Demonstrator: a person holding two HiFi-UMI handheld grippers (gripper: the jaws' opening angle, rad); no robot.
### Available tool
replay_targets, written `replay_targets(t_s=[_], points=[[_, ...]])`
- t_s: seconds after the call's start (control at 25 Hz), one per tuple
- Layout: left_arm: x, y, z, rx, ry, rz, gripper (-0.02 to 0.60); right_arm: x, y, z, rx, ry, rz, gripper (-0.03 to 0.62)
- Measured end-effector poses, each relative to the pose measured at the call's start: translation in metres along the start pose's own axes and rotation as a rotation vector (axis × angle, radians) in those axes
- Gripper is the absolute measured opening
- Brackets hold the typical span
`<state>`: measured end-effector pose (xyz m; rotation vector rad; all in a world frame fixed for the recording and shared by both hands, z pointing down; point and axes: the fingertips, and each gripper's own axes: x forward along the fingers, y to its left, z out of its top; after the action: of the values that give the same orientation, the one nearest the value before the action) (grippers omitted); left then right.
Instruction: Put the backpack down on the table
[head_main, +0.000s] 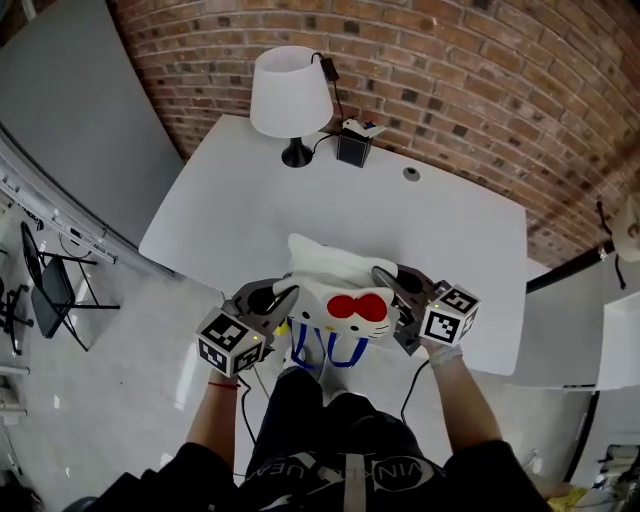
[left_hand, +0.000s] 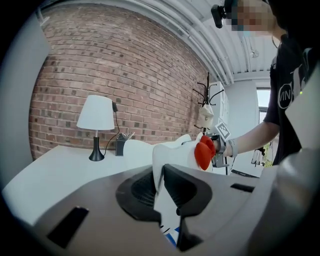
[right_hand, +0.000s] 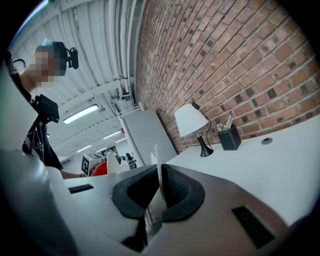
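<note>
The backpack (head_main: 335, 290) is white and cat-faced, with a red bow (head_main: 358, 308) and blue straps (head_main: 330, 352) hanging below. It hangs between my two grippers at the near edge of the white table (head_main: 250, 205), its upper part over the tabletop. My left gripper (head_main: 290, 293) is shut on the backpack's left edge (left_hand: 161, 170). My right gripper (head_main: 380, 275) is shut on its right edge, a thin white flap (right_hand: 158, 185) between the pads. The left gripper view shows the red bow (left_hand: 204, 152) and the right gripper beyond it.
A white lamp (head_main: 290, 95) stands at the table's far side, with a black pen holder (head_main: 354, 146) next to it and a round cable port (head_main: 411, 174) to the right. A brick wall (head_main: 480, 90) runs behind. A black chair (head_main: 50, 285) stands on the floor at left.
</note>
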<state>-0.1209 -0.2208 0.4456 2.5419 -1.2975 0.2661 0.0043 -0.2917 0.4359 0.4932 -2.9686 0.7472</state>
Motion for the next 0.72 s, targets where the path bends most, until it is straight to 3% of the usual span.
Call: replay_targets(t_s=[0.72], points=[[0.054,0.092,0.030,0.032,-0.007,-0.123,0.025,0.056,-0.061,0.038,-0.008,-0.079,-0.134,0.011]])
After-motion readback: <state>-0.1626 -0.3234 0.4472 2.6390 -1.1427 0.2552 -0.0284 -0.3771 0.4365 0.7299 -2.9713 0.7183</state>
